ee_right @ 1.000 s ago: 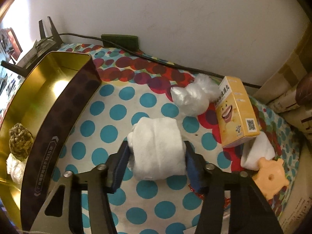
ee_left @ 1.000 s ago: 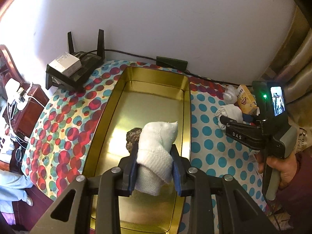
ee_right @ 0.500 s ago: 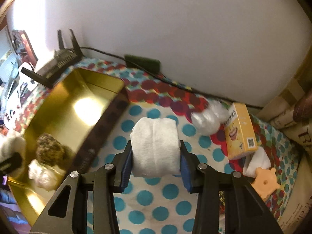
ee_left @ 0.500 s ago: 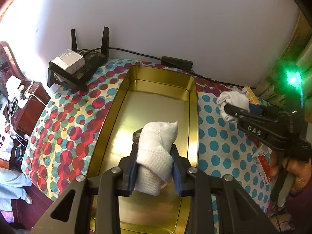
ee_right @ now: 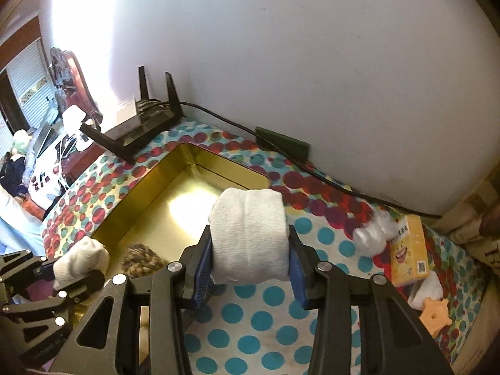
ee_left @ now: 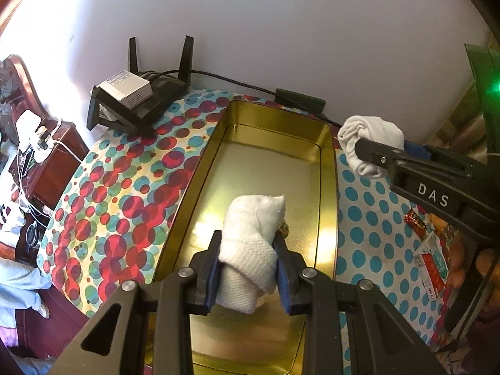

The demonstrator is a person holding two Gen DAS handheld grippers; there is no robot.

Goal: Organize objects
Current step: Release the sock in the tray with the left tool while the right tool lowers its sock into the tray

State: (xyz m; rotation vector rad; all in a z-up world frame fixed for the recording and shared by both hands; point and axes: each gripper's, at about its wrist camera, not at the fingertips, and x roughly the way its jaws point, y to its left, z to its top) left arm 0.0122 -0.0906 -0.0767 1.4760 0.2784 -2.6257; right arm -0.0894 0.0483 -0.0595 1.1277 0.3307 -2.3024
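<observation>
Clamped between the blue pads of the right gripper [ee_right: 248, 251], a rolled white towel-cloth bundle [ee_right: 248, 234] is held clear of the spotted tablecloth [ee_right: 265, 318], at the centre of the right wrist view, with the far right corner of the long gold-coloured metal tray [ee_right: 200, 170] just behind it. The jaws of this gripper have just been closing and are now pressed on both sides of the roll. In the left wrist view the same roll [ee_left: 370, 145] is seen at the upper right, beyond the tray's right rim.

A second bundle, a knotted white cloth roll [ee_left: 253, 243], is gripped by the left gripper [ee_left: 248, 268], whose pads are squeezed against its sides; it is held over the near half of the tray floor [ee_left: 265, 168], in the lower middle of the frame. A small brown woven ball [ee_right: 142, 257] lies inside the tray, just beside that bundle.

Outside the tray, on the right of the right wrist view, a crumpled clear plastic wad [ee_right: 372, 234] lies next to a yellow cardboard box with a cartoon face [ee_right: 407, 250]; below these an orange star-shaped plastic piece [ee_right: 434, 315] is touched by a folded white cloth [ee_right: 428, 287]. At the upper left, a black router with upright antennas [ee_left: 150, 93] is set against the white wall [ee_left: 281, 31], a small white box [ee_left: 125, 89] on top of it.
</observation>
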